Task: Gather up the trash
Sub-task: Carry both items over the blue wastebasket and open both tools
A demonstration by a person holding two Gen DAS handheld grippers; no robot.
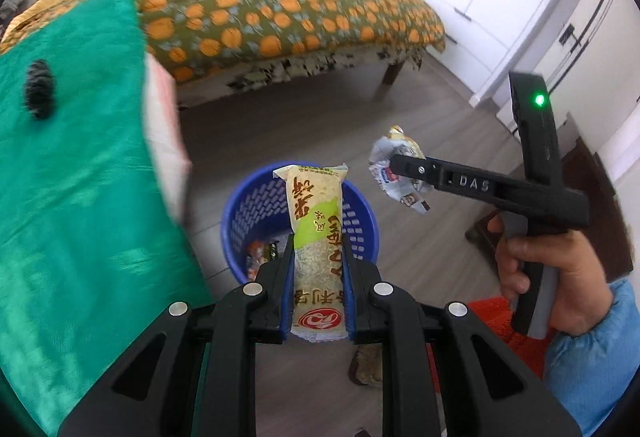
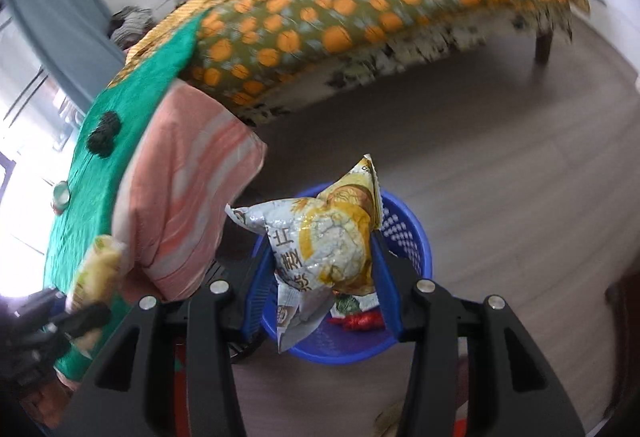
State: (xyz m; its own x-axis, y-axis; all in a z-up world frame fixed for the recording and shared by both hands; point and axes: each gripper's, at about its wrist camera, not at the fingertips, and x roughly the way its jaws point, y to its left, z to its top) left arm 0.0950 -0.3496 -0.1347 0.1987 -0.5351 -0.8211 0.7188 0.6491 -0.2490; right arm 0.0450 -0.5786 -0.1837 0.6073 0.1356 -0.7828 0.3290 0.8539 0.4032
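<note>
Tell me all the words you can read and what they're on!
"DAS": on the right gripper, along its black finger.
Long snack packet in the left gripper: big Chinese characters and a red logo, upside down, unreadable to me.
Crumpled wrapper: Chinese characters, creased and partly hidden, unreadable.

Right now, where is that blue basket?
The blue basket stands on the wooden floor in front of the bed, below both held wrappers; in the right wrist view it shows behind the crumpled wrapper.

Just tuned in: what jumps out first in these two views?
Both grippers hold trash above the blue basket on the floor: the left gripper clamps a long snack pack, the right gripper a crumpled wrapper. Behind stands a bed with an orange-spotted quilt; a green cloth fills the left.
</note>
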